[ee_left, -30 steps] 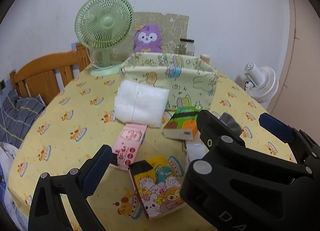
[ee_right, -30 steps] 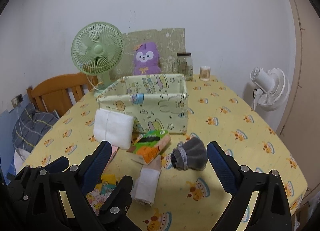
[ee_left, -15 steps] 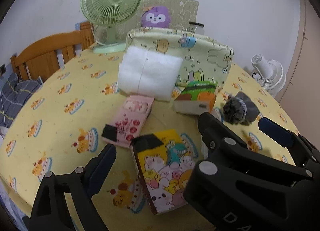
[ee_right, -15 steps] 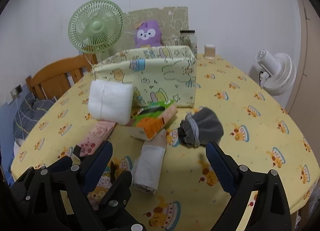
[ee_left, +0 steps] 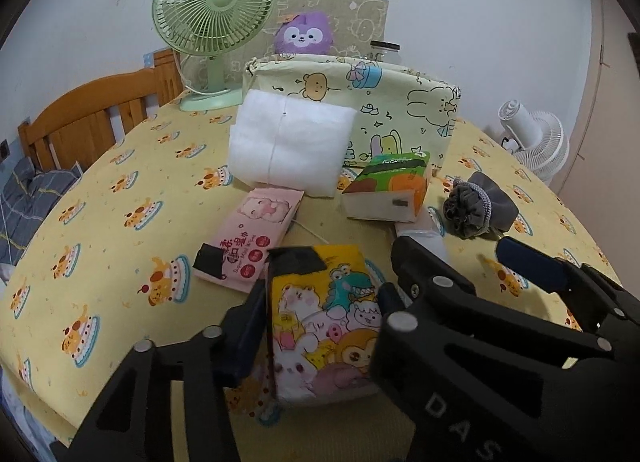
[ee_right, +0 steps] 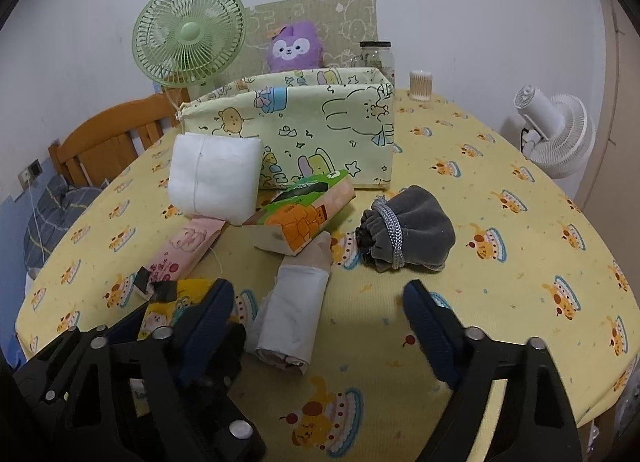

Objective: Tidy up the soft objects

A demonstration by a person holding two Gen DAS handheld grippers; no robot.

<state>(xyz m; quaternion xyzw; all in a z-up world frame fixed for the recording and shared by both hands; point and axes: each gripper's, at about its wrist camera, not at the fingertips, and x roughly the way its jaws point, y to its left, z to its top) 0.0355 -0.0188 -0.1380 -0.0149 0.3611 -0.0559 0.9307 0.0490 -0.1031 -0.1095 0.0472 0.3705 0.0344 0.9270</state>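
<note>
My left gripper (ee_left: 320,318) is shut on a yellow cartoon tissue pack (ee_left: 320,322) at the table's near edge; the pack also shows in the right wrist view (ee_right: 168,302). My right gripper (ee_right: 316,302) is open above a white rolled pack (ee_right: 296,314). Beyond lie a pink wipes pack (ee_left: 256,234), a green-orange tissue pack (ee_right: 308,214), a white padded pack (ee_right: 216,178), and a grey drawstring pouch (ee_right: 408,230). A pale fabric storage box (ee_right: 320,122) stands behind them.
A green desk fan (ee_right: 188,34), a purple plush (ee_right: 294,46), a glass jar (ee_right: 378,56) and a cotton-swab cup (ee_right: 420,84) stand at the back. A white floor fan (ee_right: 556,134) is off the right edge. A wooden chair (ee_left: 92,118) is at left.
My left gripper moved forward and down and closed on the yellow tissue pack. My right gripper moved lower and closer over the white rolled pack, still open.
</note>
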